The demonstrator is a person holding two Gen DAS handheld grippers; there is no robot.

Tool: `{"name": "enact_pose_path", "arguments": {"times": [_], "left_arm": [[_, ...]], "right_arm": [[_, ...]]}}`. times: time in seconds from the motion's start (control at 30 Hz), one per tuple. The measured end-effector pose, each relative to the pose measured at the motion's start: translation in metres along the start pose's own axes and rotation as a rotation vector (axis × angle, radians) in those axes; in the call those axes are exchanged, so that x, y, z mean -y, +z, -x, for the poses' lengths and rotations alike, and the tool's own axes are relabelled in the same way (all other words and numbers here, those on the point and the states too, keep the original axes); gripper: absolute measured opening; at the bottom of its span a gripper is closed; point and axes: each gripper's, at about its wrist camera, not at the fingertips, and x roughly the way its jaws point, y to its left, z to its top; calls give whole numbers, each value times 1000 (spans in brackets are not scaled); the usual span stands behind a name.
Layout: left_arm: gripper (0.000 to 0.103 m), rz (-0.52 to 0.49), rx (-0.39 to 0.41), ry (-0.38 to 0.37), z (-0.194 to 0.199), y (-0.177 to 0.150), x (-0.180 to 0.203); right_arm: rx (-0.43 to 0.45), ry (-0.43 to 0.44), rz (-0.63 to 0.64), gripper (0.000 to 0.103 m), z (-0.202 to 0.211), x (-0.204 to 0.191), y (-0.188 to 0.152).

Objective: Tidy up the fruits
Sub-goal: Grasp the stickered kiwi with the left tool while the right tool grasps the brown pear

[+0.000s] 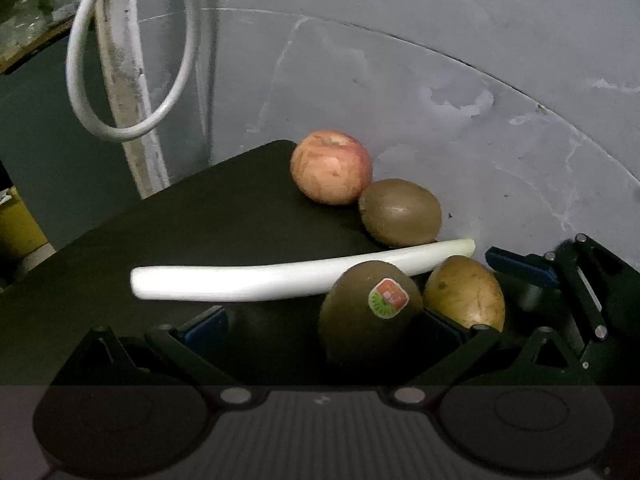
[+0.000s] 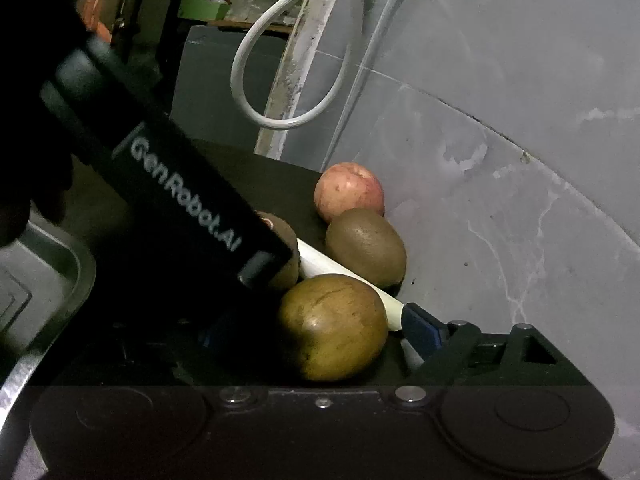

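Observation:
On a black tabletop [image 1: 224, 216] lie a red apple [image 1: 331, 172], a plain kiwi [image 1: 400, 212], a white leek stalk [image 1: 280, 276], a kiwi with a sticker [image 1: 370, 312] and a brown potato-like fruit [image 1: 466, 292]. My left gripper [image 1: 324, 324] is open, its blue pads either side of the stickered kiwi, which sits against the right pad. My right gripper [image 2: 320, 336] is open around the brown fruit [image 2: 332, 326]; its right fingertip [image 2: 420, 326] shows and its left one is in shadow. The apple [image 2: 350, 196], plain kiwi [image 2: 366, 248] and leek [image 2: 348, 276] lie beyond.
A grey wall [image 1: 440, 100] stands close behind the fruit. A white cable loop [image 1: 132, 60] hangs at the back left. The left gripper's black body [image 2: 172, 184] crosses the right wrist view. A metal tray edge [image 2: 60, 292] shows at its far left.

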Motion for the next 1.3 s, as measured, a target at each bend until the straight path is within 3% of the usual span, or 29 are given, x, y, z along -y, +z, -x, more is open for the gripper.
{"name": "enact_pose_path", "arguments": {"times": [0.2, 0.47, 0.6, 1.03, 1.3], "left_arm": [[93, -21, -33, -44, -13, 4, 5], [64, -14, -48, -84, -18, 7, 8], [63, 1, -44, -75, -17, 7, 10], [62, 75, -46, -11, 16, -8, 16], [62, 140, 7, -1, 54, -28, 0]], "right_arm": [[-6, 17, -23, 72, 4, 5, -2], [-13, 32, -49, 72, -1, 12, 0], [-19, 49, -65, 65, 0, 13, 0], [26, -4, 26, 64, 27, -7, -17], [41, 0, 67, 64, 57, -22, -27]]}}
